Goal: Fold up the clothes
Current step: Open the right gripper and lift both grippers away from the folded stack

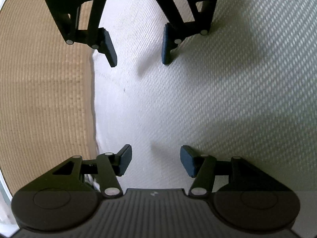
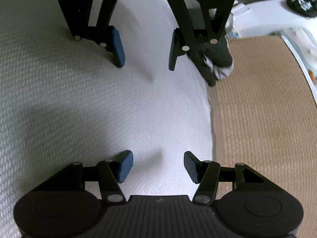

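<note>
A white, textured cloth (image 1: 178,99) (image 2: 89,99) lies flat on a tan woven mat (image 1: 39,89) (image 2: 257,109). Its straight side edge shows left of centre in the left wrist view and right of centre in the right wrist view. My left gripper (image 1: 156,159) (image 2: 145,64) hovers open over the cloth near that edge, with nothing between its fingers. My right gripper (image 1: 139,60) (image 2: 158,165) faces it from the opposite side, also open and holding nothing. Both cast small shadows on the cloth.
A dark bundle with a grey-white part (image 2: 218,63) lies at the cloth's edge beside the left gripper. Past the mat at the upper right stands a white surface (image 2: 267,19) with a black object (image 2: 303,4) on it. A white rim (image 1: 4,6) borders the mat.
</note>
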{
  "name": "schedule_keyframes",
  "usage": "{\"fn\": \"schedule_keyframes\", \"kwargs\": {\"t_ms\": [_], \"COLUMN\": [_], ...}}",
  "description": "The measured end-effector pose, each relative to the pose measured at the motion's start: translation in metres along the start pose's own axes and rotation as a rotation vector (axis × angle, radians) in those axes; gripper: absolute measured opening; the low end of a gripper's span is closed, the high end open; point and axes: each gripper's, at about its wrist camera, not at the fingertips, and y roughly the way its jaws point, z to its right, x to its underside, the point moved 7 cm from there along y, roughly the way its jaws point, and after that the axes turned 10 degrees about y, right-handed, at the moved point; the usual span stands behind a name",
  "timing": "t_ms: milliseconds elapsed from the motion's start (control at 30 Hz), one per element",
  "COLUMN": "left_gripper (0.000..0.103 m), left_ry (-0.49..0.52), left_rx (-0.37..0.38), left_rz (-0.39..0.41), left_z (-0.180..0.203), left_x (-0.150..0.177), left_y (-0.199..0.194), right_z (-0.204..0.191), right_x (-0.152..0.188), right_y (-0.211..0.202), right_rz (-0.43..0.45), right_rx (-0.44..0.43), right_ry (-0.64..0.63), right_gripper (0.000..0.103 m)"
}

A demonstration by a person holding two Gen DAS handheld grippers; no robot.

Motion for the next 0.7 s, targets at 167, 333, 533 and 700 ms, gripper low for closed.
{"fn": "schedule_keyframes", "kwargs": {"t_ms": [167,333,533,700], "left_gripper": [0.058,0.059,0.058,0.058], "left_ry": [-0.009,0.002,0.006,-0.016], "left_rx": [0.005,-0.004,-0.005,0.002], "left_rz": [0.030,0.052,0.067,0.077], "left_z": [-0.018,-0.023,-0.027,-0.024], "left_x": [-0.018,-0.041,-0.059,-0.070], "left_y": [0.011,0.012,0.016,0.006], "right_z": [0.001,0.004,0.006,0.009], "right_x": [0.025,0.047,0.067,0.079], "right_y": [-0.008,-0.014,-0.023,-0.027], "right_rz": [-0.027,-0.056,-0.085,-0.111], "right_rx": [0.009,0.016,0.025,0.035], "right_ry": [0.010,0.021,0.033,0.054], "right_gripper": [0.061,0.061,0.061,0.061]}}
